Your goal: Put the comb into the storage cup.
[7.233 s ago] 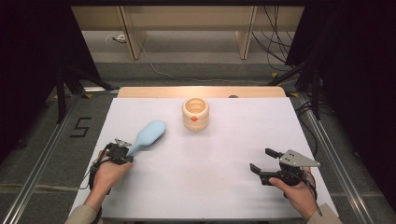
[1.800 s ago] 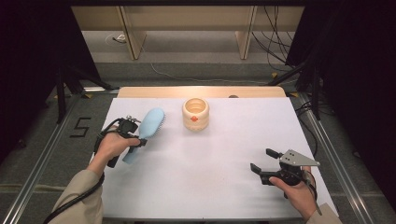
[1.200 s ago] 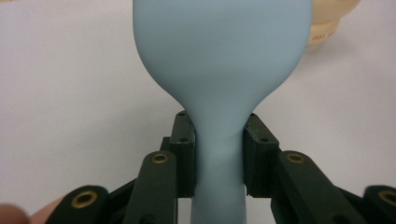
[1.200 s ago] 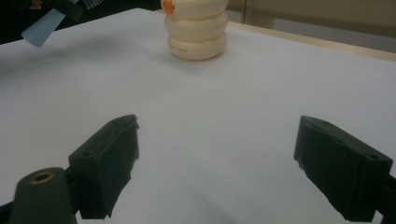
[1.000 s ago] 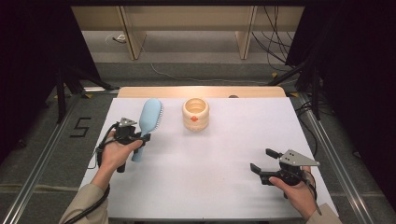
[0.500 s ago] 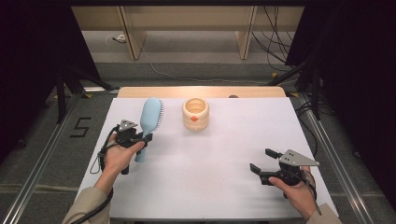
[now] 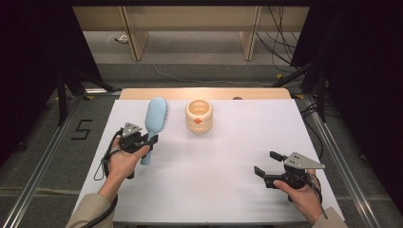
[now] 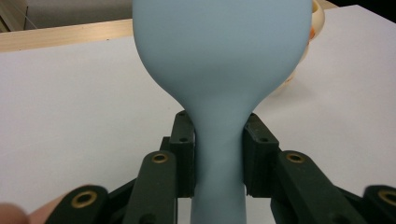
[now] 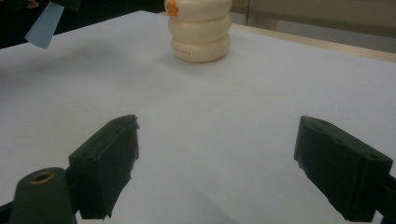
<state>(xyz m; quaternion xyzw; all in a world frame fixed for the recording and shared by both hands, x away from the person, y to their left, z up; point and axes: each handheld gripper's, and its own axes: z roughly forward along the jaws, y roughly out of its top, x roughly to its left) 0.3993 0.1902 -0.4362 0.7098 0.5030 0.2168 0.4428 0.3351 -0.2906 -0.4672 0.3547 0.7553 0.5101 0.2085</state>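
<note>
Left gripper: pinching the light-blue hairbrush by the narrow neck of its handle — in the left gripper view both black jaws press flat against either side of the handle, with no gap showing.

Hairbrush: held off the white table in the high view, handle down toward the person, head pointing away toward the far edge. Its bristles face the cream holder; its smooth back faces the left gripper's camera. The head sits just left of the holder, apart from it.

Hairbrush in the right gripper view: only the cut-off end of the handle shows, at the upper left, left of the holder and above the table.

Left hand: wrapped around the gripper body, below and left of the holder; a fingertip shows blurred at the lower left corner of the left gripper view.

Right gripper: jaws spread wide and holding nothing — the right gripper view shows bare table between the two pads. It sits well apart from the holder, to the holder's right and nearer the person.

Right hand: grips the right gripper from behind, near the table's near right corner.

Cream holder: a ribbed, ring-stacked cup with an open top and a small orange mark on its front, standing upright on the table near the far edge. In the right gripper view it stands straight ahead, beyond the open jaws.
</note>
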